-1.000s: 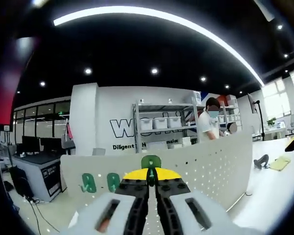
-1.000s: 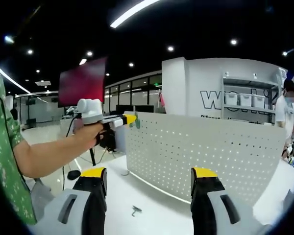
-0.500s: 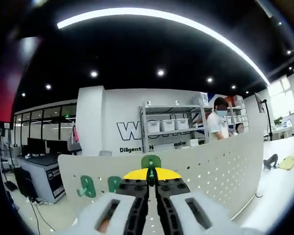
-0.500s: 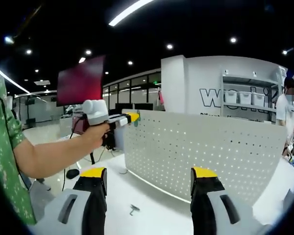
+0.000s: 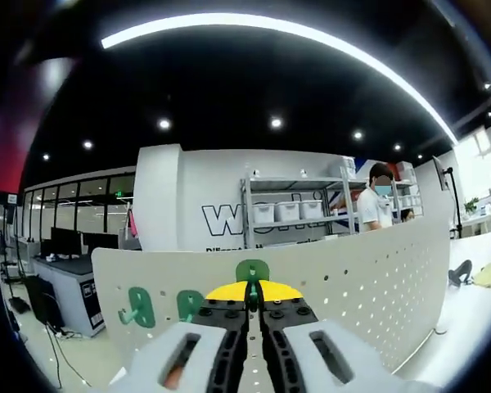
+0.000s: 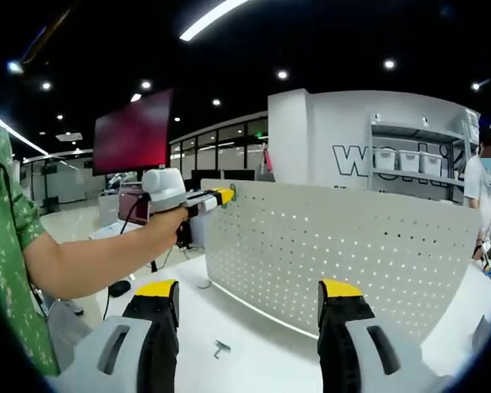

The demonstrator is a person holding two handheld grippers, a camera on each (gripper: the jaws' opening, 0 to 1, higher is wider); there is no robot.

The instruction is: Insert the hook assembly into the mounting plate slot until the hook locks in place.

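Left gripper [image 5: 251, 296], low centre of the left gripper view: jaws pressed together on a green hook [image 5: 252, 271], held at the top edge of the white perforated mounting plate [image 5: 368, 278]. Two more green hooks [image 5: 137, 306] sit on the plate at lower left. Right gripper [image 6: 248, 315], bottom of the right gripper view: jaws wide apart, nothing between them. A small metal piece [image 6: 221, 349] lies on the white table [image 6: 254, 344] between them.

Upright pegboard [image 6: 335, 246] across the white table [image 6: 254, 344], open room before it.
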